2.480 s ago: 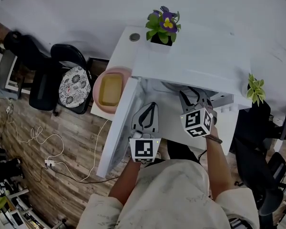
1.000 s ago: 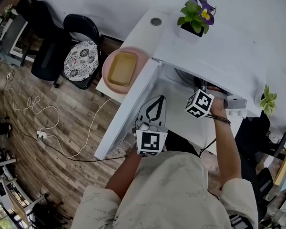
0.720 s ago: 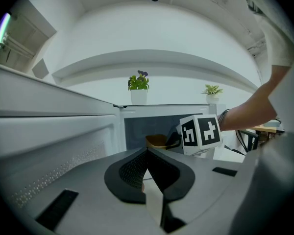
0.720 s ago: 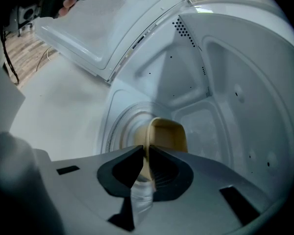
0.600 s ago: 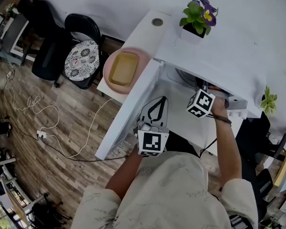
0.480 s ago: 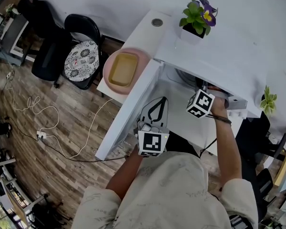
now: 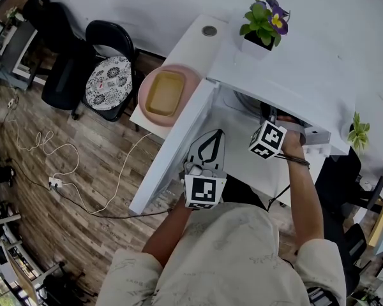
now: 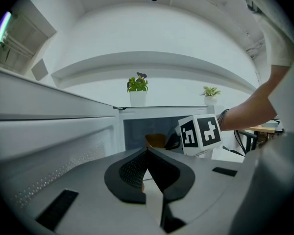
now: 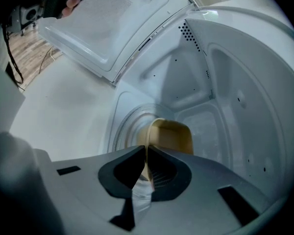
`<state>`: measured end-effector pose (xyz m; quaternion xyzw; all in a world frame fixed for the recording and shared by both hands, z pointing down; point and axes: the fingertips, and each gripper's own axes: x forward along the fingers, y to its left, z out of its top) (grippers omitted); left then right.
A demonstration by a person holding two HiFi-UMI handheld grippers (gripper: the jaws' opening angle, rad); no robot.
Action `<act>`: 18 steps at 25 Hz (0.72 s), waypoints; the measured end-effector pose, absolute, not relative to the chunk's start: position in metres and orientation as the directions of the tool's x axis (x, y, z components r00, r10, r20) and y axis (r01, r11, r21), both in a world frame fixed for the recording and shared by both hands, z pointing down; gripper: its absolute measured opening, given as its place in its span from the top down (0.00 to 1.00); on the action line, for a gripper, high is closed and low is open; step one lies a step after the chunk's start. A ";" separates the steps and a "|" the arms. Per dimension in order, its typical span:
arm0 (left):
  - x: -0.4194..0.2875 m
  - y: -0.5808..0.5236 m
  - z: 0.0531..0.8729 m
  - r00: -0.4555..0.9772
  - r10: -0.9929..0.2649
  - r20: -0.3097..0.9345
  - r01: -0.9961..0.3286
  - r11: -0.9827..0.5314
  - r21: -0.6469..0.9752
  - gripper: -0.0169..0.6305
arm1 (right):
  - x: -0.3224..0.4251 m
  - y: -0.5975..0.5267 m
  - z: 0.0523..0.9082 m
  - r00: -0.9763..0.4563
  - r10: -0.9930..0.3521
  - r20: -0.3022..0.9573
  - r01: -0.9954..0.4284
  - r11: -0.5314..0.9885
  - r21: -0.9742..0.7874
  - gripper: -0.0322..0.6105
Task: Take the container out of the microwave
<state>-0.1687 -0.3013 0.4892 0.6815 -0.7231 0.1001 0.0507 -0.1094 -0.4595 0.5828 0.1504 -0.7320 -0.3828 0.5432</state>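
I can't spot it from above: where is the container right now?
In the right gripper view, the container sits on the turntable inside the microwave, its near wall between the closing jaws of the right gripper.

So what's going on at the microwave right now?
The person's right gripper is inside the open microwave, its jaws closing on the near wall of the tan container on the oven floor. The left gripper is shut and empty, held outside in front of the opening. The container has not been lifted out yet.
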 end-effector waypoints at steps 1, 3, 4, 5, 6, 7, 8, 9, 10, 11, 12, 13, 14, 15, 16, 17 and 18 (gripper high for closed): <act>-0.169 -0.300 0.489 -0.065 -0.976 0.209 -0.996 0.050 -0.075 0.96 | -0.109 -0.458 0.582 -0.363 -0.639 0.678 0.196 0.659 0.726 0.89; -0.169 -0.299 0.488 -0.063 -0.977 0.206 -0.996 0.048 -0.076 0.96 | -0.108 -0.456 0.581 -0.362 -0.643 0.675 0.197 0.655 0.729 0.89; -0.169 -0.298 0.488 -0.062 -0.977 0.205 -0.996 0.047 -0.077 0.96 | -0.108 -0.455 0.580 -0.361 -0.643 0.675 0.197 0.655 0.730 0.89; -0.169 -0.297 0.487 -0.060 -0.977 0.203 -0.996 0.045 -0.078 0.96 | -0.108 -0.453 0.580 -0.360 -0.643 0.676 0.197 0.655 0.729 0.89; -0.168 -0.297 0.486 -0.059 -0.978 0.201 -0.996 0.043 -0.079 0.96 | -0.107 -0.452 0.579 -0.359 -0.644 0.676 0.196 0.656 0.729 0.89; -0.168 -0.296 0.485 -0.057 -0.978 0.199 -0.996 0.041 -0.080 0.96 | -0.107 -0.450 0.578 -0.358 -0.645 0.675 0.194 0.656 0.729 0.90; -0.168 -0.295 0.484 -0.054 -0.979 0.195 -0.996 0.039 -0.081 0.96 | -0.107 -0.448 0.577 -0.359 -0.647 0.673 0.191 0.655 0.731 0.90; -0.168 -0.294 0.483 -0.052 -0.980 0.192 -0.996 0.037 -0.081 0.96 | -0.107 -0.446 0.576 -0.360 -0.648 0.671 0.188 0.654 0.733 0.90; -0.168 -0.293 0.482 -0.050 -0.981 0.189 -0.996 0.034 -0.082 0.96 | -0.106 -0.444 0.576 -0.361 -0.650 0.669 0.186 0.653 0.734 0.90; -0.167 -0.292 0.481 -0.047 -0.981 0.186 -0.996 0.032 -0.083 0.96 | -0.106 -0.442 0.575 -0.363 -0.651 0.667 0.186 0.651 0.736 0.90; -0.167 -0.291 0.480 -0.045 -0.982 0.184 -0.996 0.030 -0.083 0.96 | -0.106 -0.439 0.574 -0.364 -0.651 0.666 0.186 0.649 0.737 0.90; -0.167 -0.289 0.479 -0.044 -0.982 0.182 -0.996 0.029 -0.084 0.96 | -0.106 -0.436 0.573 -0.366 -0.651 0.665 0.188 0.648 0.738 0.90; -0.167 -0.288 0.478 -0.042 -0.983 0.181 -0.996 0.027 -0.084 0.96 | -0.107 -0.433 0.573 -0.368 -0.650 0.665 0.189 0.648 0.738 0.90; -0.167 -0.287 0.477 -0.039 -0.983 0.180 -0.996 0.024 -0.085 0.96 | -0.106 -0.430 0.573 -0.369 -0.649 0.666 0.190 0.648 0.737 0.90; -0.167 -0.286 0.477 -0.036 -0.983 0.179 -0.996 0.021 -0.085 0.96 | -0.106 -0.427 0.573 -0.368 -0.648 0.666 0.191 0.649 0.737 0.90; -0.166 -0.284 0.477 -0.033 -0.983 0.178 -0.996 0.019 -0.085 0.96 | -0.105 -0.425 0.574 -0.367 -0.649 0.667 0.192 0.649 0.736 0.90; -0.166 -0.283 0.476 -0.031 -0.984 0.177 -0.996 0.016 -0.085 0.96 | -0.104 -0.422 0.574 -0.366 -0.648 0.668 0.192 0.649 0.736 0.90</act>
